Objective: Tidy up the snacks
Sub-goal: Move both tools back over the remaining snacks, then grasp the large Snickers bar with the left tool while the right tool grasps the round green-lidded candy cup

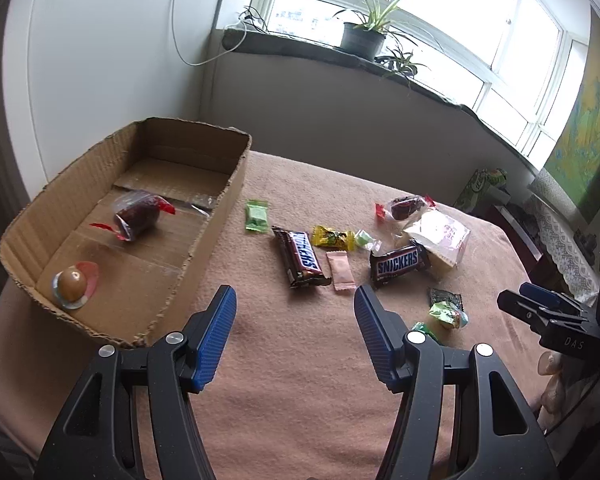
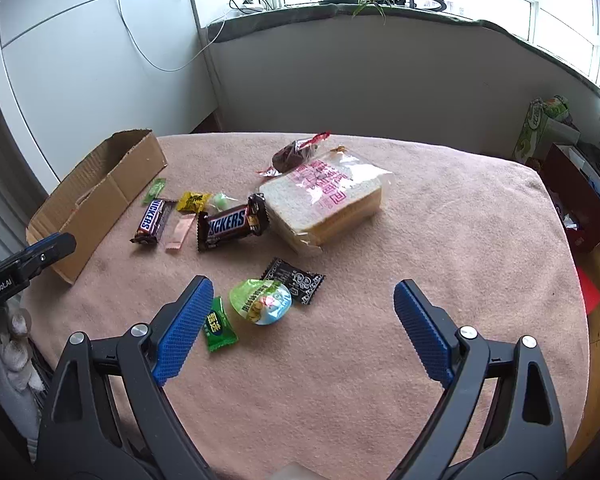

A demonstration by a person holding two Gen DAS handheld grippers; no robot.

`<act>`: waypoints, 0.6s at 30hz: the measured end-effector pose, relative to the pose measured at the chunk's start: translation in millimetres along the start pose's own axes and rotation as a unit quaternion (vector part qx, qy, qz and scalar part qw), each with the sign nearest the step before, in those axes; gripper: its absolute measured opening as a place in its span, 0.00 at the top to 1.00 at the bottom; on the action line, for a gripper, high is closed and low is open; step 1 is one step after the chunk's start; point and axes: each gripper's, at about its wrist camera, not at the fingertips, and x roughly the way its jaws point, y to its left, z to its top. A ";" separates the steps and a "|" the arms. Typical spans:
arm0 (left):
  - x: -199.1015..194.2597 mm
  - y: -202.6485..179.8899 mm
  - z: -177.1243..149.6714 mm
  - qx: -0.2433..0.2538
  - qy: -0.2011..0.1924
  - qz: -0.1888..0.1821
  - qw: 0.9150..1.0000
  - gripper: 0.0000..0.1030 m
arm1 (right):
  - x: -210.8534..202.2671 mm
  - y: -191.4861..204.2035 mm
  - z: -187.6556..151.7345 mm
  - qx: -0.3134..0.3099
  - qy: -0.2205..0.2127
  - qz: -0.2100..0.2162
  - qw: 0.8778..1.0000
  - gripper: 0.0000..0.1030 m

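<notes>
Now hovering wide apart and empty: left claw (image 1: 296,300) just right of the cardboard box (image 1: 220,216), right claw (image 2: 300,292) with jelly cup (image 2: 262,300) ahead, between its fingers.

We saw an open brown cardboard box (image 1: 224,216) on the pink cloth, holding a dark cake in clear wrap (image 1: 137,216) and a round brown jelly cup (image 1: 74,283). Beside it lay two brown Snickers bars (image 1: 300,258) (image 1: 399,266), a pink sachet (image 1: 341,271), a yellow candy (image 1: 332,237), a bagged white sandwich (image 2: 324,200), a black packet (image 2: 296,279) and a green-lidded jelly cup (image 2: 262,300).
</notes>
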 end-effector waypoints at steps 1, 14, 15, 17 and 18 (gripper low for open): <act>3.5 -2.9 0.2 0.002 0.002 -0.001 1.000 0.41 | 2.3 -0.4 -1.6 -0.003 0.004 0.003 1.000 0.11; 52.3 -17.1 11.7 0.016 0.030 0.008 0.999 0.41 | 40.1 21.8 -0.3 -0.057 0.026 0.040 0.997 0.25; 56.1 -16.9 12.7 0.015 0.032 0.010 0.999 0.41 | 43.3 22.6 0.0 -0.060 0.027 0.041 0.997 0.25; 63.2 -17.0 14.9 0.016 0.038 0.011 0.999 0.45 | 49.6 22.0 0.4 -0.060 0.031 0.045 0.997 0.25; 66.3 -17.1 15.8 0.018 0.040 0.013 0.999 0.47 | 52.3 21.1 0.8 -0.058 0.032 0.047 0.997 0.25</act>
